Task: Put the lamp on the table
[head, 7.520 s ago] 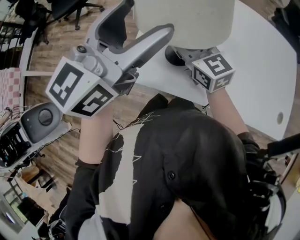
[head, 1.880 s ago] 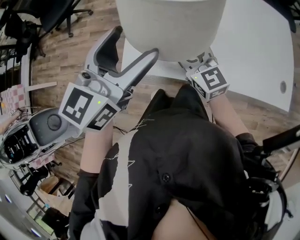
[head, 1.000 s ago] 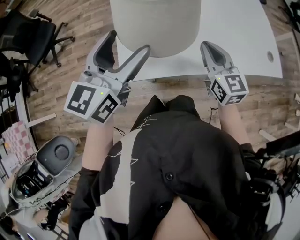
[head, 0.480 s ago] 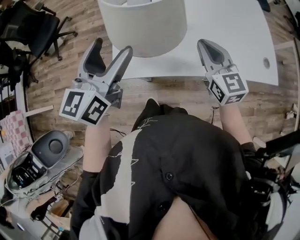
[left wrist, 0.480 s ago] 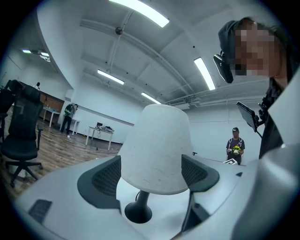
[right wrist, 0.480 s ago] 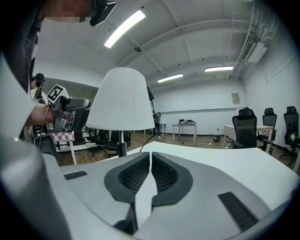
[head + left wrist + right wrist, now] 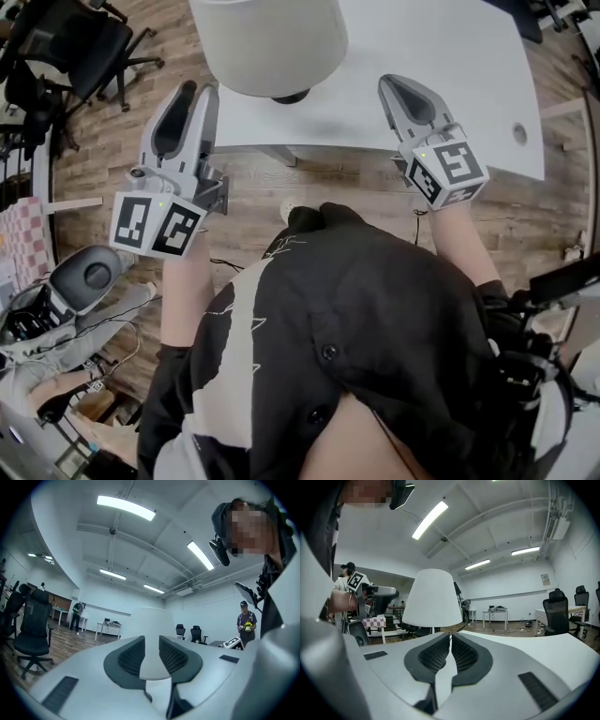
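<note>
White shade over a dark base, the lamp stood on the worktop at 12 o'clock, its base near the front edge by the left corner. The left claw, at 10 o'clock, had just been closing to a narrow gap with nothing in it. The right claw, at 1 o'clock, was pressed together and empty. Backing off well probably meant drawing both claws straight toward 6 o'clock, clear of the shade (a brush might tip it). Open worktop lay toward 2 o'clock; a chair crowded 10 o'clock.
</note>
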Action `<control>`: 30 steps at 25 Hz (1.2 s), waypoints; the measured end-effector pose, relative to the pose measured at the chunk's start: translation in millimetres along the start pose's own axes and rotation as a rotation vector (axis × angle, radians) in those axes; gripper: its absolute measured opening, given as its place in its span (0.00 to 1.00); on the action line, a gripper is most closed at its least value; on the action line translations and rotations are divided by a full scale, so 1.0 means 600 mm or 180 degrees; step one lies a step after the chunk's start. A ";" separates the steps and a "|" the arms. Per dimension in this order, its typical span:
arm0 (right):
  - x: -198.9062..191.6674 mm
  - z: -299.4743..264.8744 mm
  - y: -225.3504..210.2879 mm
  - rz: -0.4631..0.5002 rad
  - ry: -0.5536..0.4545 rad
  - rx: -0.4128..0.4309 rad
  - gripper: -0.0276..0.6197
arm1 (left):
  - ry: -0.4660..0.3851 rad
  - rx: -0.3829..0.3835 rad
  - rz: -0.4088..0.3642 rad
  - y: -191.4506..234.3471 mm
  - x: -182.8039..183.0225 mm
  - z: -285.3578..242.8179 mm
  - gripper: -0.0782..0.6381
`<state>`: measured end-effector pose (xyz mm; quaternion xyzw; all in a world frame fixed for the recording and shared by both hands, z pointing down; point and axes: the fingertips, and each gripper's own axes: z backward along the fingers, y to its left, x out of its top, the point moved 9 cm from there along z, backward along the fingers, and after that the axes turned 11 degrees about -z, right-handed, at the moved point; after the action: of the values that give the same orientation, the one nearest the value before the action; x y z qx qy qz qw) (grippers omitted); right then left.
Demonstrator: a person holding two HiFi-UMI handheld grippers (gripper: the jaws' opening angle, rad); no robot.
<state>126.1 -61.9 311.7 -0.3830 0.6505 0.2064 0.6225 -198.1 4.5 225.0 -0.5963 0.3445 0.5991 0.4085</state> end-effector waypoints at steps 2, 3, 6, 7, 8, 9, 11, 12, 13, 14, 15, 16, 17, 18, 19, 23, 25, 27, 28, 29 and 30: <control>0.005 0.011 0.007 0.0016 -0.0022 0.0081 0.09 | -0.0024 0.0039 -0.0010 -0.020 0.007 0.014 0.17; 0.006 0.019 0.012 0.0027 -0.0032 0.0124 0.09 | -0.0033 0.0053 -0.0004 -0.032 0.010 0.022 0.14; 0.001 0.042 0.027 0.0027 -0.0022 0.0287 0.09 | -0.0001 0.0054 0.0063 -0.078 0.008 0.043 0.13; -0.001 0.050 0.033 0.0031 -0.0006 0.0345 0.09 | 0.0031 0.0043 0.0084 -0.096 0.005 0.050 0.13; -0.004 0.058 0.039 0.0038 0.0013 0.0399 0.09 | 0.0066 0.0031 0.0100 -0.113 0.001 0.058 0.13; -0.007 0.066 0.046 0.0043 0.0034 0.0447 0.09 | 0.0096 0.0020 0.0113 -0.129 -0.003 0.067 0.13; -0.016 0.080 0.061 0.0028 0.0086 0.0527 0.08 | 0.0125 0.0009 0.0146 -0.157 -0.011 0.086 0.13; -0.022 0.088 0.069 0.0007 0.0121 0.0567 0.08 | 0.0129 0.0003 0.0164 -0.171 -0.015 0.096 0.13; -0.028 0.096 0.077 -0.0010 0.0160 0.0611 0.08 | 0.0132 -0.0007 0.0171 -0.185 -0.019 0.105 0.13; -0.034 0.104 0.082 -0.0019 0.0201 0.0652 0.08 | 0.0141 -0.0019 0.0163 -0.199 -0.022 0.114 0.13; -0.040 0.111 0.087 -0.0026 0.0243 0.0684 0.07 | 0.0163 -0.0033 0.0142 -0.212 -0.026 0.121 0.13; -0.046 0.118 0.090 -0.0040 0.0283 0.0705 0.07 | 0.0202 -0.0053 0.0113 -0.224 -0.030 0.128 0.13; -0.053 0.125 0.095 -0.0058 0.0318 0.0717 0.07 | 0.0252 -0.0077 0.0079 -0.234 -0.034 0.135 0.13; -0.060 0.131 0.101 -0.0075 0.0342 0.0725 0.07 | 0.0301 -0.0101 0.0040 -0.243 -0.038 0.144 0.13; -0.066 0.138 0.109 -0.0084 0.0357 0.0728 0.07 | 0.0339 -0.0120 0.0002 -0.248 -0.041 0.154 0.13; -0.077 0.154 0.149 -0.0108 0.0345 0.0721 0.07 | 0.0321 -0.0161 -0.0011 -0.248 -0.038 0.190 0.13; -0.074 0.158 0.172 -0.0146 0.0306 0.0710 0.07 | 0.0289 -0.0199 -0.0018 -0.240 -0.030 0.210 0.13; -0.071 0.162 0.196 -0.0159 0.0267 0.0674 0.07 | 0.0280 -0.0255 -0.0047 -0.233 -0.023 0.231 0.13; -0.071 0.164 0.209 -0.0158 0.0248 0.0650 0.07 | 0.0281 -0.0290 -0.0059 -0.228 -0.020 0.243 0.13; -0.072 0.166 0.225 -0.0160 0.0231 0.0624 0.07 | 0.0284 -0.0328 -0.0070 -0.222 -0.016 0.256 0.13; -0.074 0.167 0.241 -0.0166 0.0215 0.0596 0.07 | 0.0289 -0.0370 -0.0082 -0.216 -0.014 0.271 0.13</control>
<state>79.0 113.7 310.7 -0.3467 0.6774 0.1154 0.6385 -152.3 205.6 251.4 -0.6500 0.3196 0.5851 0.3648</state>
